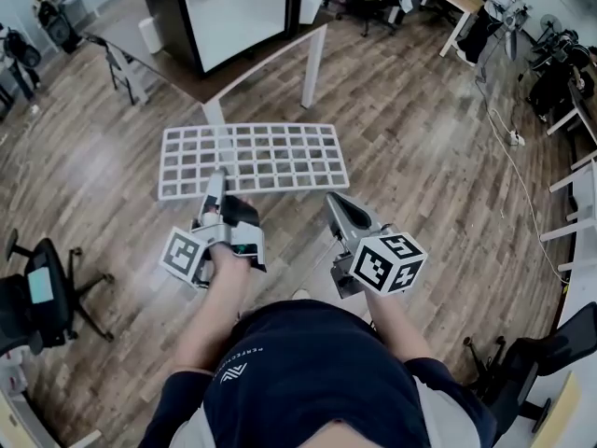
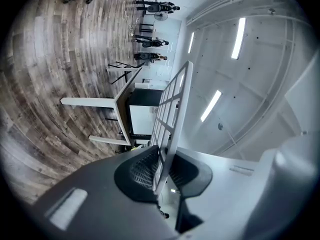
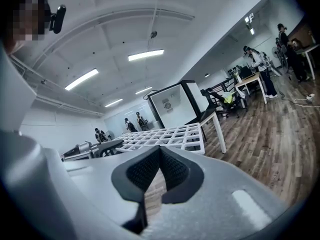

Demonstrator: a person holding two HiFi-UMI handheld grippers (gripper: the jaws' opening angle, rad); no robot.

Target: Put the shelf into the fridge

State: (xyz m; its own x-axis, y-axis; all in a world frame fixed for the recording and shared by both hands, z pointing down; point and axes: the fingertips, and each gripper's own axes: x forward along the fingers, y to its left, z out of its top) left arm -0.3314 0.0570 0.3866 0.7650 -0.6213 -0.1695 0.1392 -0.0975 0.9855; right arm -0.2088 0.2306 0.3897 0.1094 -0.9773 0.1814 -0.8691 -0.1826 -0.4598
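Note:
A white grid shelf [image 1: 252, 160] hangs level in the air over the wooden floor. My left gripper [image 1: 215, 190] is shut on its near edge, left of the middle. In the left gripper view the shelf [image 2: 172, 109] stands edge-on, pinched between the dark pads [image 2: 142, 170]. My right gripper [image 1: 338, 207] is shut and empty, hovering just below the shelf's near right corner and apart from it. In the right gripper view the shelf [image 3: 165, 136] lies flat ahead, above the closed jaws. The fridge [image 1: 238, 12] stands on the table ahead with its white door shut.
The dark-topped table [image 1: 250, 63] with white legs holds the fridge [image 3: 175, 103]. A black office chair [image 1: 42, 292] stands at the left and another chair [image 1: 536, 362] at the lower right. White desks [image 1: 578, 189] line the right side. People stand far off in the room.

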